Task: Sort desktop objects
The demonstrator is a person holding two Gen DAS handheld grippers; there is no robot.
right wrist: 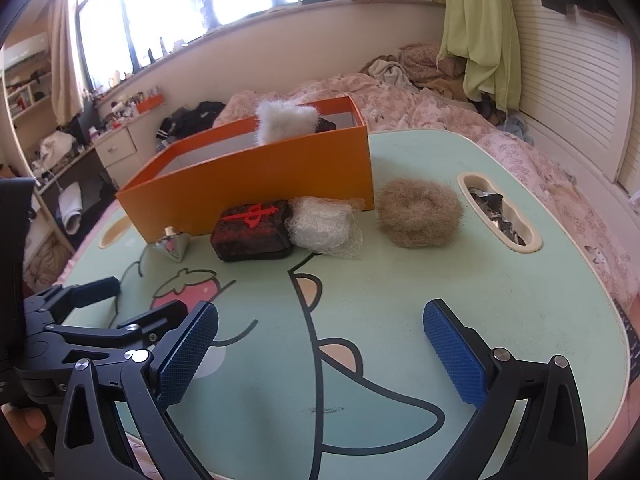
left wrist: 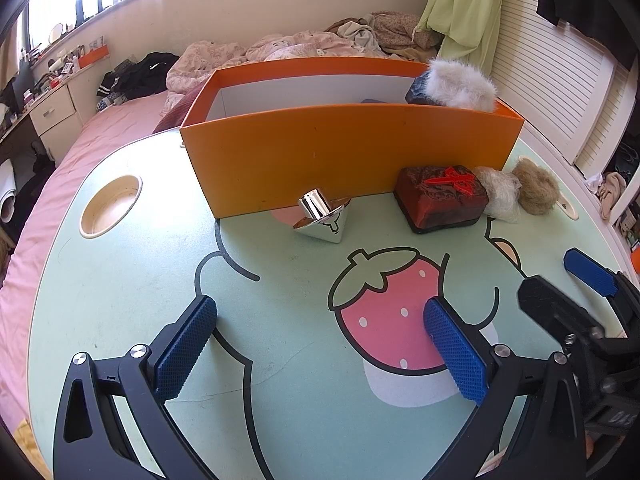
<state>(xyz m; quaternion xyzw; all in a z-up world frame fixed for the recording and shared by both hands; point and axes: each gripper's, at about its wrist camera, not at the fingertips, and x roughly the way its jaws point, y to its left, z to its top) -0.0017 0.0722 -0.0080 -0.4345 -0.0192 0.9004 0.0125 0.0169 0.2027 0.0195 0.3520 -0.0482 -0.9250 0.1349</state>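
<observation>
Two hand-held grippers hover low over the desk, both with their blue-padded fingers spread wide and nothing between them. The left hand-held gripper sits above the pink strawberry print, and the right hand-held gripper hangs beside it over the mint-green cartoon surface; each shows at the edge of the other's view.

Beyond them stands the orange box, the landmark for all else. Just in front of its near wall, towards its left end, a shiny silver spinning top lies tipped on its side. To the right of the top, also in front of the box wall, rests a dark red and black block with a red raised character on top. Touching that block's right side is a white mesh bundle, and further right, past the box's corner, lies a tan fluffy ring, slightly apart from the bundle. Inside the box, at its right end, a white fluffy piece rises above the rim with something dark under it.

Right of the box, an oval slot in the desk holds grey scraps; left of the box is a round cup recess. Behind the box lies a bed with rumpled bedding.
</observation>
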